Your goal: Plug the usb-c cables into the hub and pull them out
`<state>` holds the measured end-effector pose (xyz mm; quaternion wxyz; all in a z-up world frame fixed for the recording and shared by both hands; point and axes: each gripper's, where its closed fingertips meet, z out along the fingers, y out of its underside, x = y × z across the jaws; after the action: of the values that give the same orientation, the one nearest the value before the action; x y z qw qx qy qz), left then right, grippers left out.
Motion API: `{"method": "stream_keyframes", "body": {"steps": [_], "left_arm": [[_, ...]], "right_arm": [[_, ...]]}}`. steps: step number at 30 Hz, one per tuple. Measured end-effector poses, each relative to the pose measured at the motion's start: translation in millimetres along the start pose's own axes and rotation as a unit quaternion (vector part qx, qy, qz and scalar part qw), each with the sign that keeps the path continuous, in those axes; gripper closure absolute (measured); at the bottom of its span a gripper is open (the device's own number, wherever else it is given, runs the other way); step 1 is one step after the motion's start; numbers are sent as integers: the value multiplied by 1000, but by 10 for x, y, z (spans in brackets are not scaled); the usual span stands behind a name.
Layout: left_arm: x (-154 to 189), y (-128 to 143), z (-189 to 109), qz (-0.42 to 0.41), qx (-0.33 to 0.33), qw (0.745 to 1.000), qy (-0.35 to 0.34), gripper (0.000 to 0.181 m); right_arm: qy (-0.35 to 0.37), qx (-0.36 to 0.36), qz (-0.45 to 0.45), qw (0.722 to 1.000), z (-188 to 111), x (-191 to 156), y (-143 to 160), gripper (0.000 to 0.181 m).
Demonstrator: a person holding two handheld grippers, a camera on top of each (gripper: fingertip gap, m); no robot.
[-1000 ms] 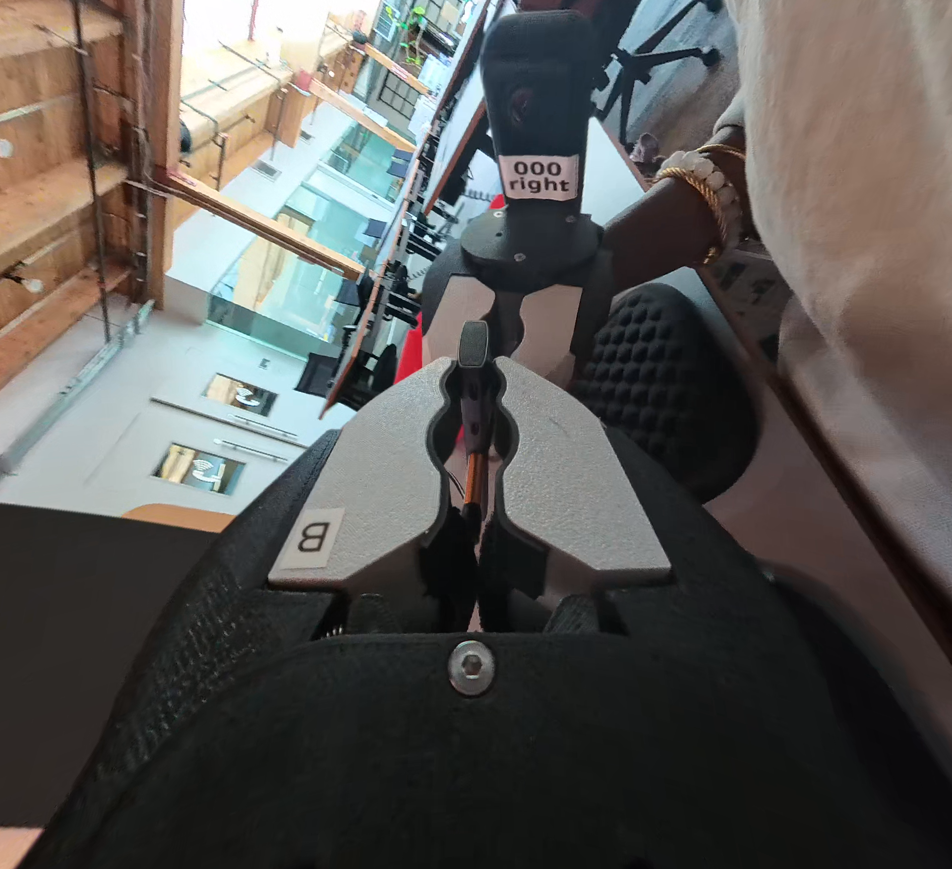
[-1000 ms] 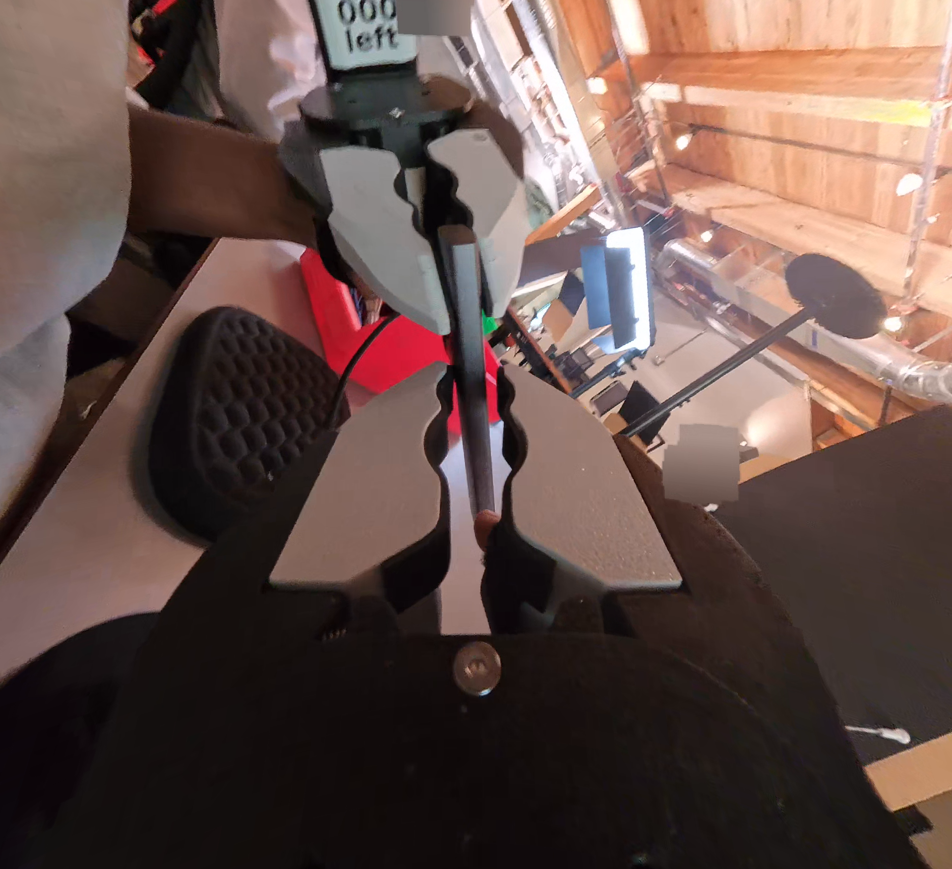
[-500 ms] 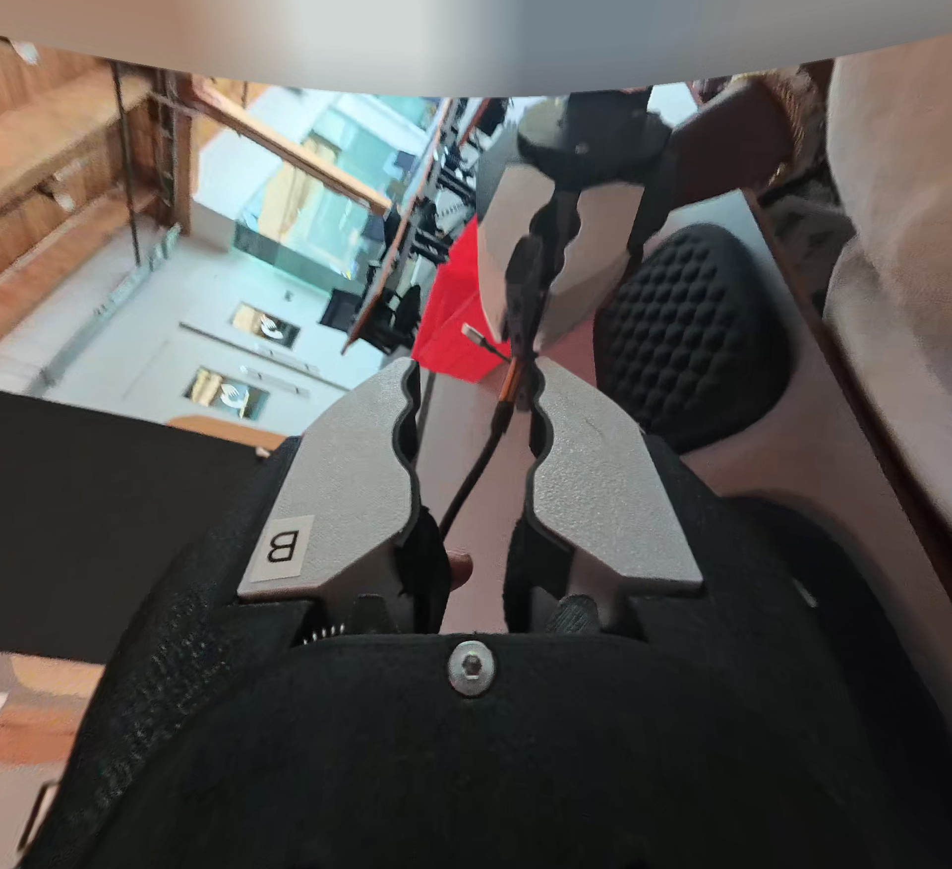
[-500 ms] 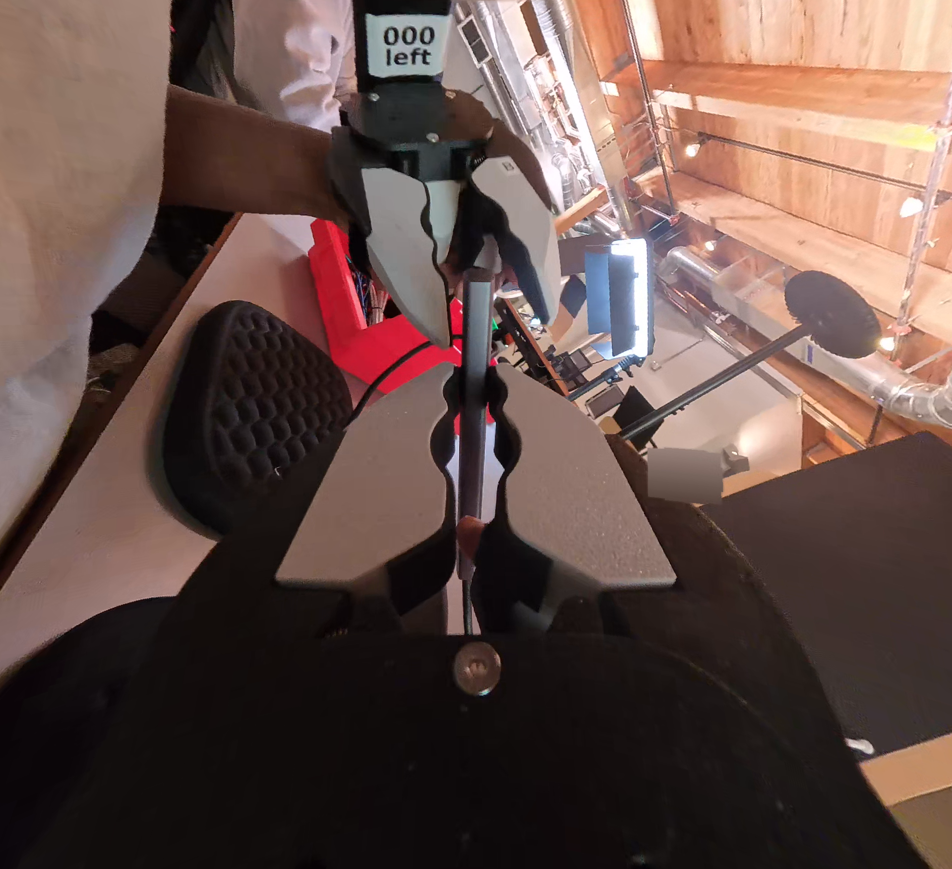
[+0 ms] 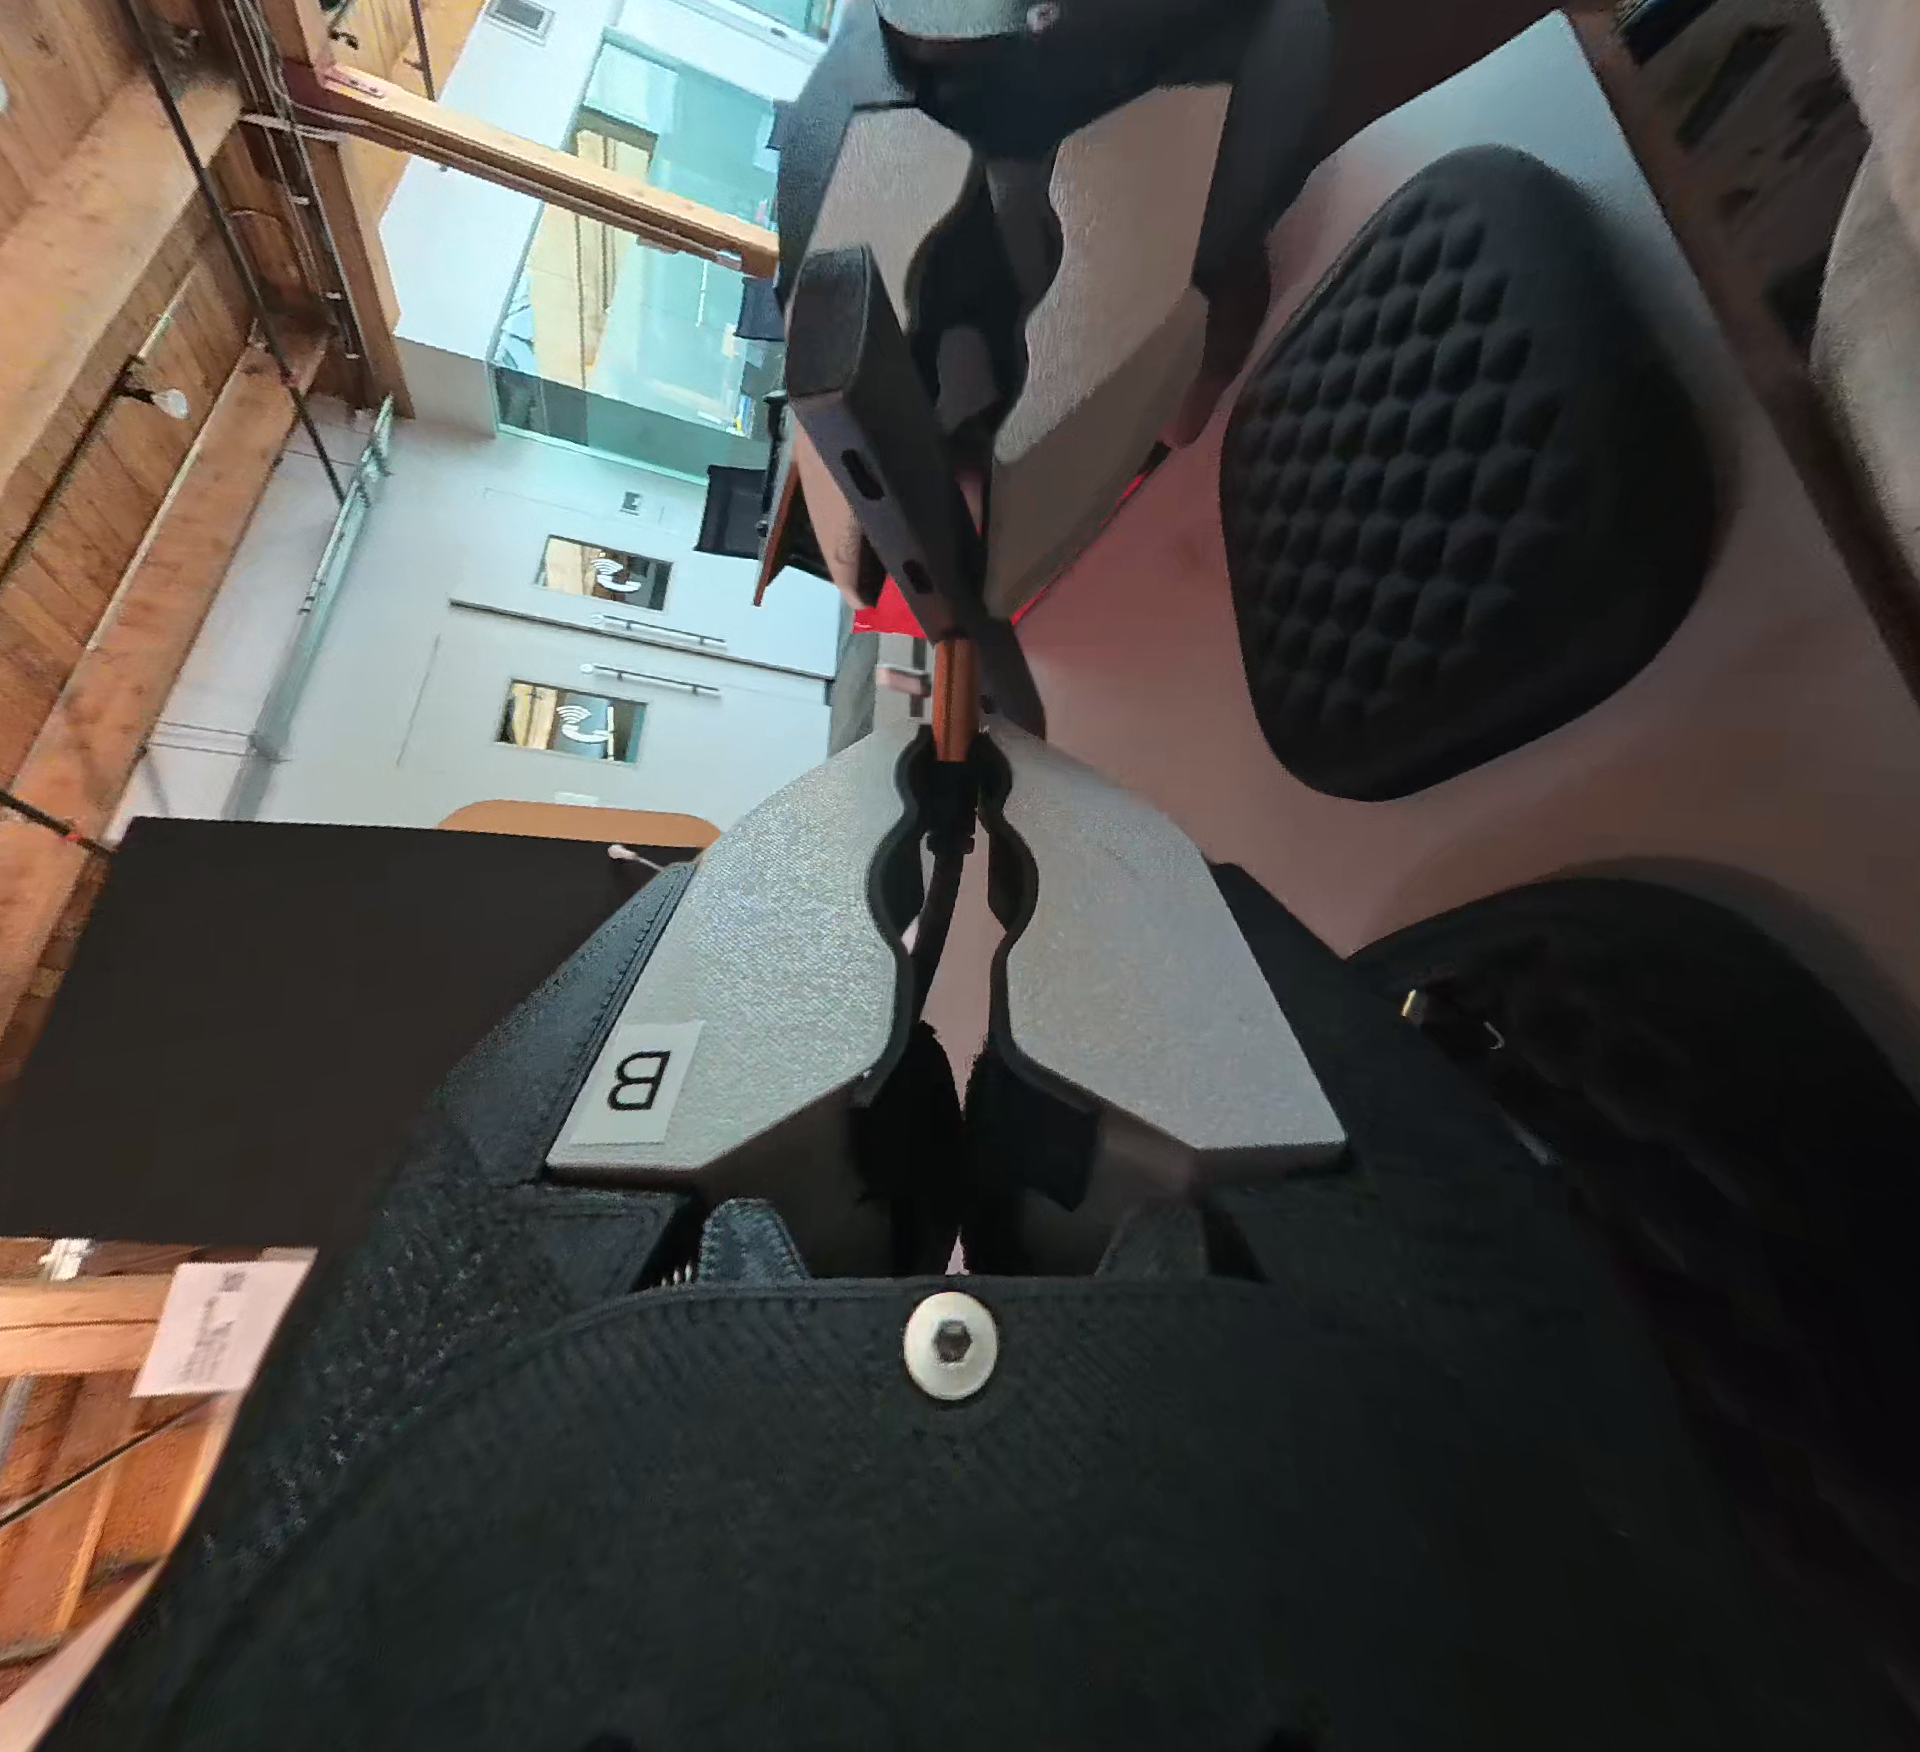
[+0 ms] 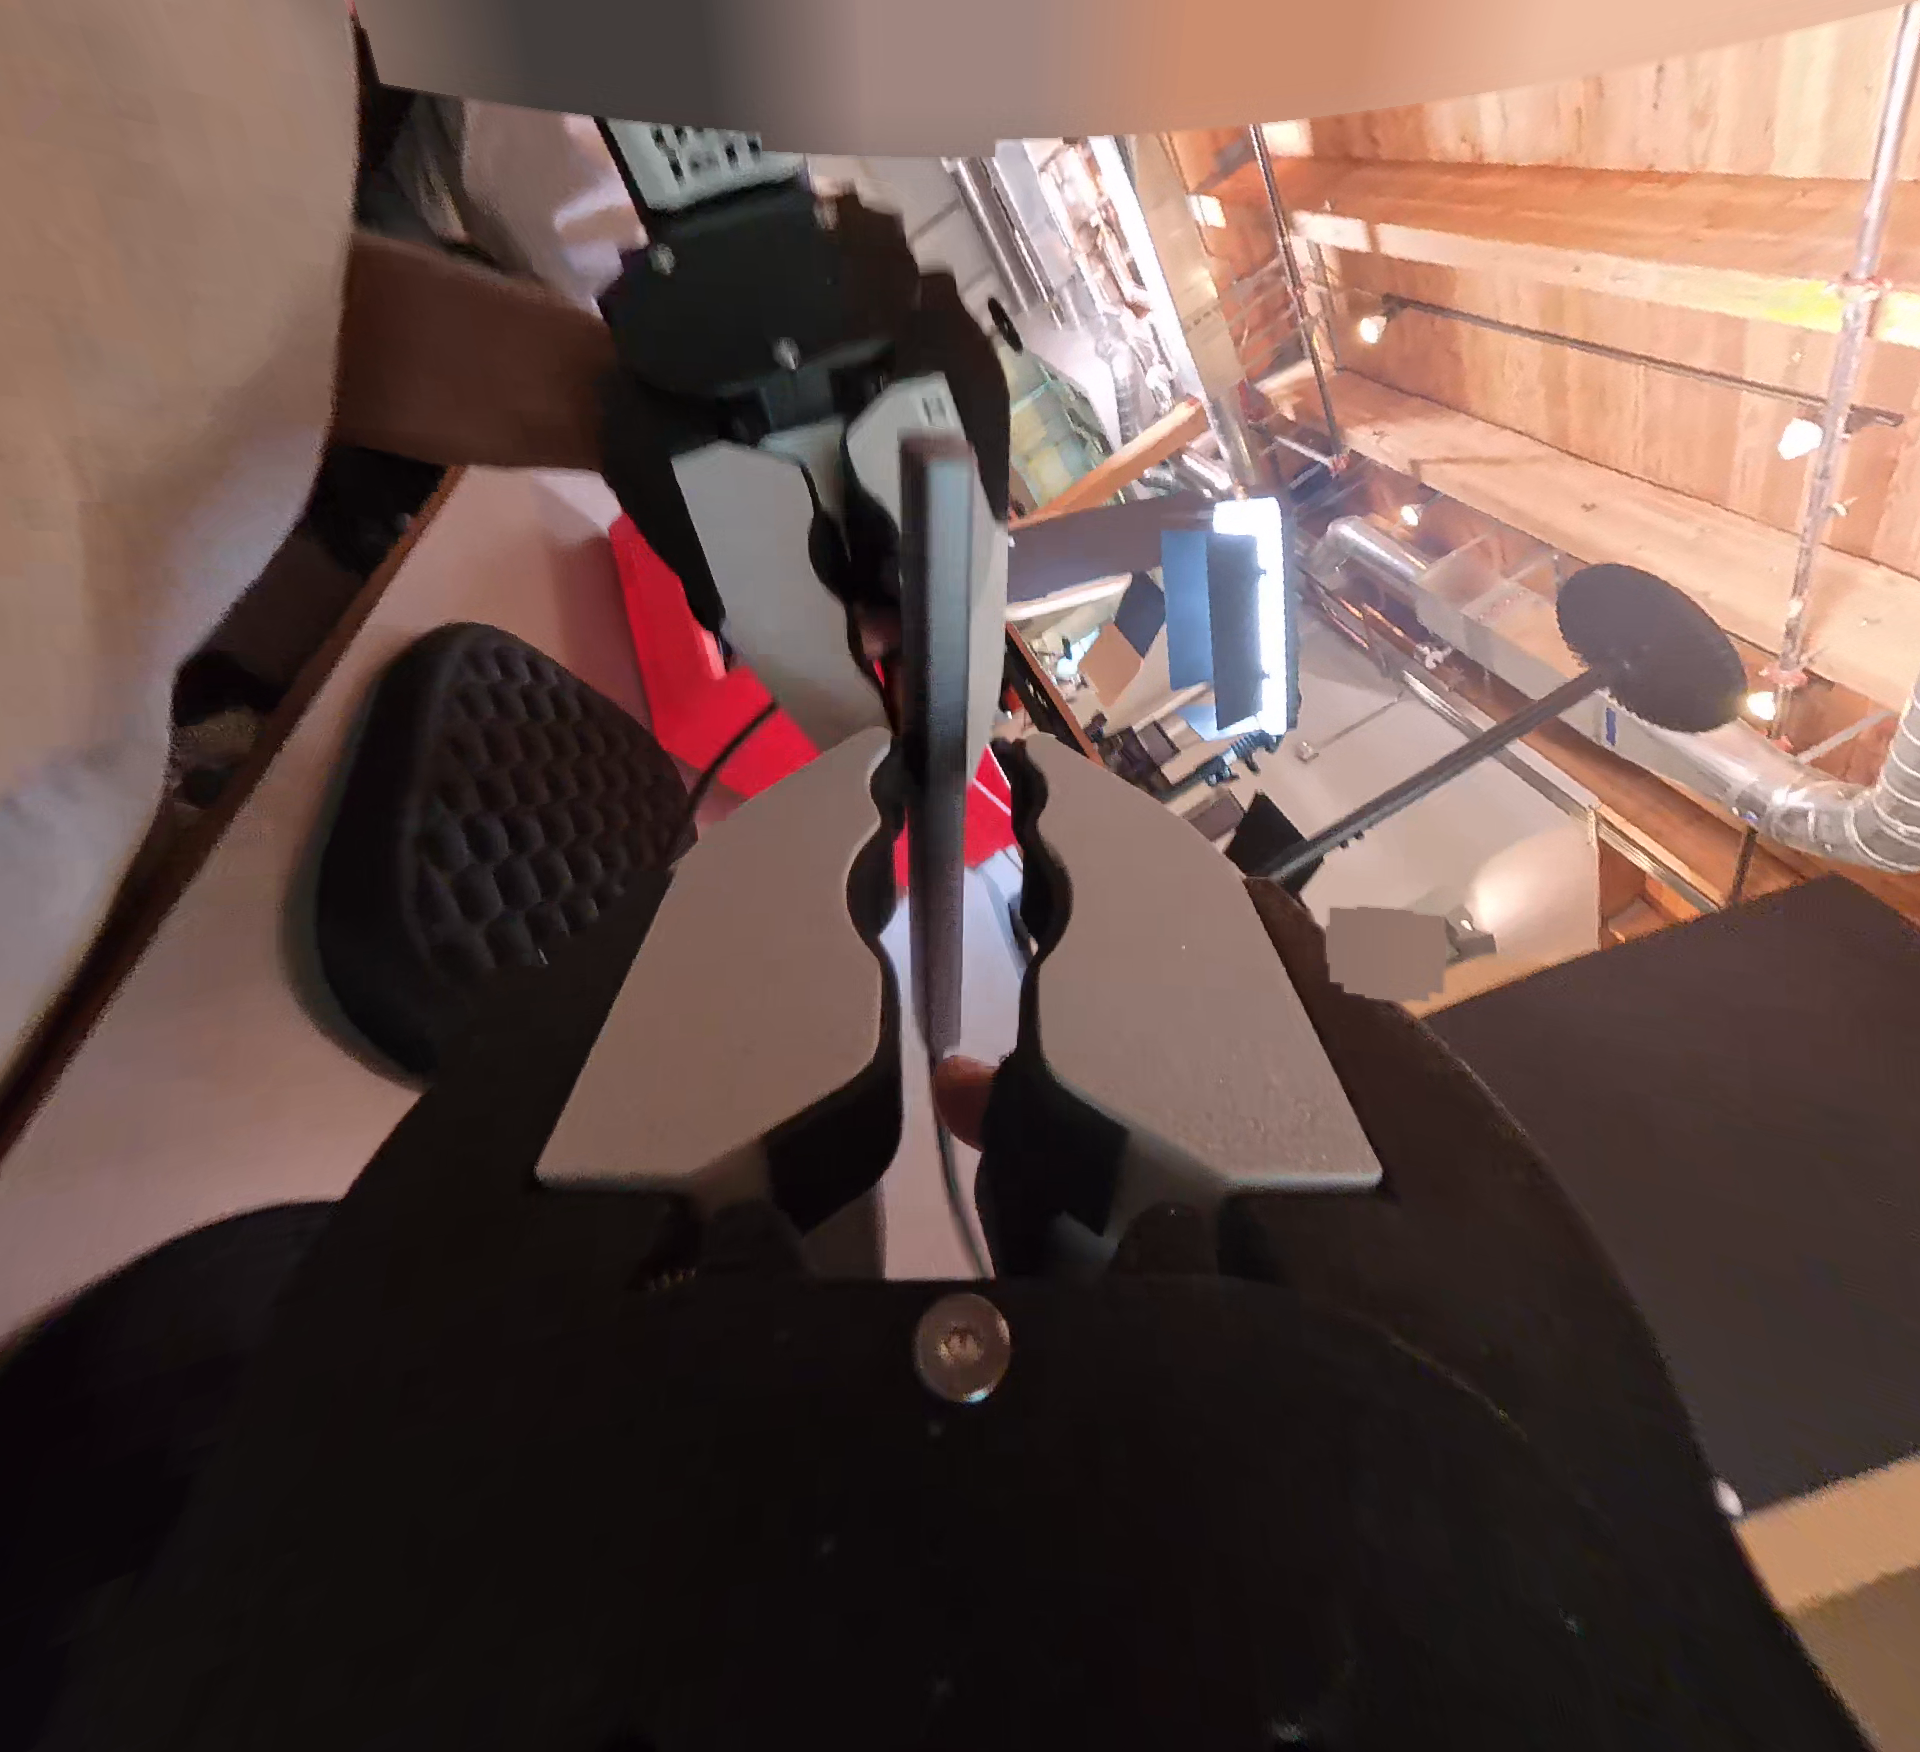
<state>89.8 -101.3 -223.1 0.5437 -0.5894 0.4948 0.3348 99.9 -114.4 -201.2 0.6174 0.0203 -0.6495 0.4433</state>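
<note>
The left claw pinches the cable plug tight; the right claw holds the hub at 12 o'clock; a crooked push could bend the plug

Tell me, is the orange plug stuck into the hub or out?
In, it seems. In the left wrist view the orange plug meets the edge of the hub with no gap, pinched by the left gripper. How deep, I cannot tell.

hub between tools, pad beside
</note>
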Motion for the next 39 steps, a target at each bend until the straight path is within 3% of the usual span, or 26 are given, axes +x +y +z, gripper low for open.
{"method": "stream_keyframes", "body": {"steps": [4, 20, 28, 39], "left_arm": [[-37, -124, -64, -9, 42, 999, -6, 176], [-35, -122, -110, -21, 57, 998, 7, 176], [-32, 33, -46, -4, 11, 1000, 6, 177], [-8, 83, -14, -9, 8, 1000, 13, 177]], "right_arm": [[0, -44, -10, 999, -21, -9, 248, 168], [-5, -60, -11, 998, 26, -40, 280, 170], [-29, 27, 36, 999, 19, -24, -211, 162], [-49, 44, 17, 998, 101, -83, -378, 171]]}}
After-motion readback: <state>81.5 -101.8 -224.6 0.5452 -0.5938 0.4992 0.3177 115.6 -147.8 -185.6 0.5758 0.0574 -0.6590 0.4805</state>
